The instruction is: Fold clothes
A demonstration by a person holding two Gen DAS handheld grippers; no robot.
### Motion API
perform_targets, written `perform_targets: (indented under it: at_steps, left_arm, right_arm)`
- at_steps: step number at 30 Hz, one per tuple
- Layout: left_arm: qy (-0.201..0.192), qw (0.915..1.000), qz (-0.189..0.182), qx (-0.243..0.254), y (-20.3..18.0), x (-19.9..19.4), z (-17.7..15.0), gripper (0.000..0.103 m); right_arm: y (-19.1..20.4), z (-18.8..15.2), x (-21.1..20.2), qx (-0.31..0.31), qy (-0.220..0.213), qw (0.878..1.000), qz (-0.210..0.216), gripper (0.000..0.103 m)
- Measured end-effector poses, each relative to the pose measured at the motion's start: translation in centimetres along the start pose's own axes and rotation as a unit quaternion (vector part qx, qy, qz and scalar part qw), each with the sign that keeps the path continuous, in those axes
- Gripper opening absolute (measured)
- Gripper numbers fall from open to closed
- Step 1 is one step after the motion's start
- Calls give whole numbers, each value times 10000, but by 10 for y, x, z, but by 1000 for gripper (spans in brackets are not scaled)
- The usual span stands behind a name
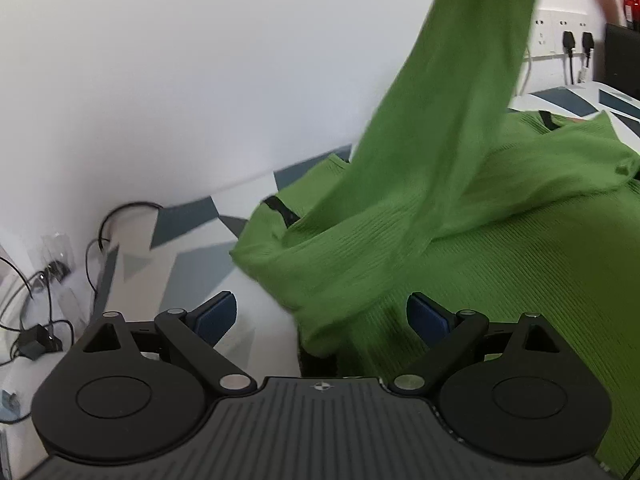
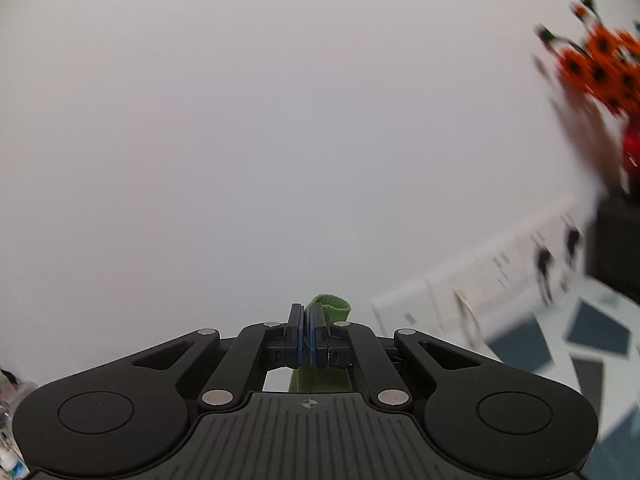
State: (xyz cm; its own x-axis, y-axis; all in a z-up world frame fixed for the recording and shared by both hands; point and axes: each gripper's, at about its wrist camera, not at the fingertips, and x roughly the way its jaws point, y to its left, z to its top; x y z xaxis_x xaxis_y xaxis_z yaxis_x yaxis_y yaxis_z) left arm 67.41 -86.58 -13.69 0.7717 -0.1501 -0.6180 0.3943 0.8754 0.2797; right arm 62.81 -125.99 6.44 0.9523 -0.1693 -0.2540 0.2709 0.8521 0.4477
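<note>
A green ribbed garment [image 1: 500, 240] with black trim lies on the patterned table, and one long sleeve of it rises steeply toward the top right of the left wrist view. My left gripper [image 1: 320, 316] hovers open over the garment's near left edge; cloth lies below the gap but the blue pads [image 1: 214, 316] do not touch it. In the right wrist view my right gripper [image 2: 307, 332] is shut on the green sleeve cuff [image 2: 330, 308], held high against the white wall.
The table [image 1: 188, 248] has a white, grey and blue geometric cloth. Black cables and a small adapter [image 1: 36, 344] lie at the left. Wall sockets with plugs [image 1: 568, 40], a dark box [image 2: 616, 244] and orange flowers [image 2: 600, 68] in a red vase stand at the right.
</note>
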Motion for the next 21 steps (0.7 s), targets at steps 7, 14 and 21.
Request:
perform_targets:
  at_steps: [7, 14, 21]
  left_arm:
    - [-307, 9988, 152, -344, 9, -6, 14, 94]
    - [-493, 9976, 401, -275, 3, 3, 26, 95]
    - [-388, 9770, 1585, -1370, 64, 26, 40, 95]
  right_arm:
    - [57, 28, 0, -314, -336, 9948, 906, 3]
    - [103, 34, 6, -478, -422, 9848, 1617, 3]
    - [109, 40, 15, -579, -492, 9826, 1693, 3]
